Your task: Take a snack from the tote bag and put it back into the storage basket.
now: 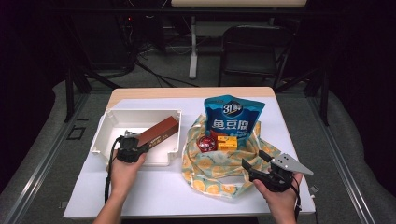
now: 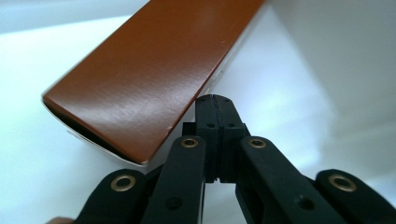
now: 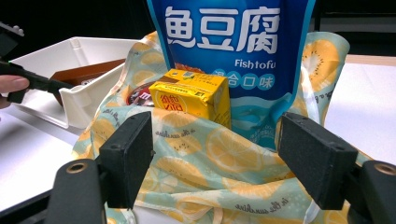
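Note:
A long brown box [image 1: 159,130] leans inside a white bin [image 1: 105,130] at the table's left. My left gripper [image 1: 140,150] sits at the box's near end; in the left gripper view its jaws [image 2: 215,100] are shut together, with the brown box [image 2: 149,70] just to their left. A lemon-print cloth bag [image 1: 219,170] lies at centre right and holds a blue fish tofu pouch [image 1: 232,119], a yellow carton [image 1: 227,142] and a red round item [image 1: 206,143]. My right gripper [image 1: 254,160] is open at the bag's near right edge, and the bag's cloth [image 3: 205,158] lies between its jaws [image 3: 223,158].
The white tabletop [image 1: 154,186] has bare room in front of the bin and bag. A dark folding chair [image 1: 254,46] and a desk leg [image 1: 193,46] stand beyond the far edge. In the right gripper view the white bin [image 3: 79,100] shows at left.

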Demonstrator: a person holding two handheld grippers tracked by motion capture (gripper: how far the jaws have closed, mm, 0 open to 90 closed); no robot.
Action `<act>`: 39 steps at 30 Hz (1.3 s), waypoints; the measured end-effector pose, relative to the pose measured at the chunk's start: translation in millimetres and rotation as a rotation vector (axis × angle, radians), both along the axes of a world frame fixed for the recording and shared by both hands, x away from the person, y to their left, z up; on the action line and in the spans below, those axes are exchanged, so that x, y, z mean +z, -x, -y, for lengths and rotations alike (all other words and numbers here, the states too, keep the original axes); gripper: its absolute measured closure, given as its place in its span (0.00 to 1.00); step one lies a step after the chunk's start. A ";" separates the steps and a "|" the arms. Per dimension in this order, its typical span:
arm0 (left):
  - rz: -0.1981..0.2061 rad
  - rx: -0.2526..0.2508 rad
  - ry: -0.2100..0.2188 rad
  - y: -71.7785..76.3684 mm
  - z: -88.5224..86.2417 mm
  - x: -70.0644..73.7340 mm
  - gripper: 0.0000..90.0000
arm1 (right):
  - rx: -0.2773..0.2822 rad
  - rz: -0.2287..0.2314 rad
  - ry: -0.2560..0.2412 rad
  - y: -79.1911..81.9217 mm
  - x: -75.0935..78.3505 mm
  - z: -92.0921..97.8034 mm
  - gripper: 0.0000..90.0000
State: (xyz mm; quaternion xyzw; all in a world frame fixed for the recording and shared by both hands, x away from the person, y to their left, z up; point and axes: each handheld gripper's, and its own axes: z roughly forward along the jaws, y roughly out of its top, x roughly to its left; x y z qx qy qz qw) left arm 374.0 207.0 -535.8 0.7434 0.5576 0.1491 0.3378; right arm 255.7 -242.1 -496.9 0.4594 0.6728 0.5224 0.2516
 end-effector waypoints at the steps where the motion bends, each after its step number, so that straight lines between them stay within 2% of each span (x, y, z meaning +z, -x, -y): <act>1: 0.006 0.015 -0.008 -2.9 -0.4 -0.8 1.00 | -0.003 0.001 -0.001 -0.1 -0.3 -0.1 0.30; 6: 0.021 0.082 0.005 -17.7 -2.8 -0.3 1.00 | -0.011 0.003 -0.001 -0.7 -0.9 2.0 0.30; 8: 0.021 0.097 -0.008 -23.6 -2.9 0.7 1.00 | -0.010 0.002 0.005 -1.0 -1.1 3.0 0.30; 11: 0.022 0.110 0.023 -30.9 -4.4 3.1 1.00 | -0.010 0.003 0.002 -1.8 -2.0 2.9 0.30; 13: 0.011 0.113 0.023 -36.2 -4.7 3.0 1.00 | -0.012 -0.002 0.006 -2.0 -2.2 2.9 0.30; 16: 0.001 0.127 0.050 -42.3 -5.3 3.3 1.00 | -0.012 0.002 0.005 -2.6 -2.7 2.6 0.30; 18: 0.002 0.141 0.082 -45.8 -5.5 3.7 1.00 | -0.011 0.001 0.008 -2.5 -2.5 3.1 0.30; 19: 0.008 0.152 0.083 -47.3 -5.2 3.4 1.00 | -0.013 0.000 0.011 -2.4 -2.4 3.6 0.30; 22: -0.001 0.151 0.069 -52.6 -5.0 2.7 1.00 | -0.016 -0.001 0.007 -2.7 -2.8 4.6 0.30; 27: 0.012 0.154 0.080 -58.1 -2.5 5.0 1.00 | -0.021 0.002 -0.001 -3.3 -3.5 5.1 0.30; 30: 0.009 0.148 0.095 -61.1 -1.5 1.3 1.00 | -0.019 -0.001 0.009 -3.4 -3.5 5.3 0.30; 32: -0.006 0.140 0.098 -60.0 -1.8 0.4 1.00 | -0.018 -0.001 0.009 -3.5 -3.7 4.9 0.30; 36: 0.037 0.104 0.098 -49.7 3.2 5.6 0.96 | -0.019 -0.001 0.005 -3.5 -4.0 5.5 0.32; 39: 0.086 0.079 0.124 -35.1 5.3 15.0 0.96 | -0.014 0.001 0.000 -4.2 -4.5 6.6 0.39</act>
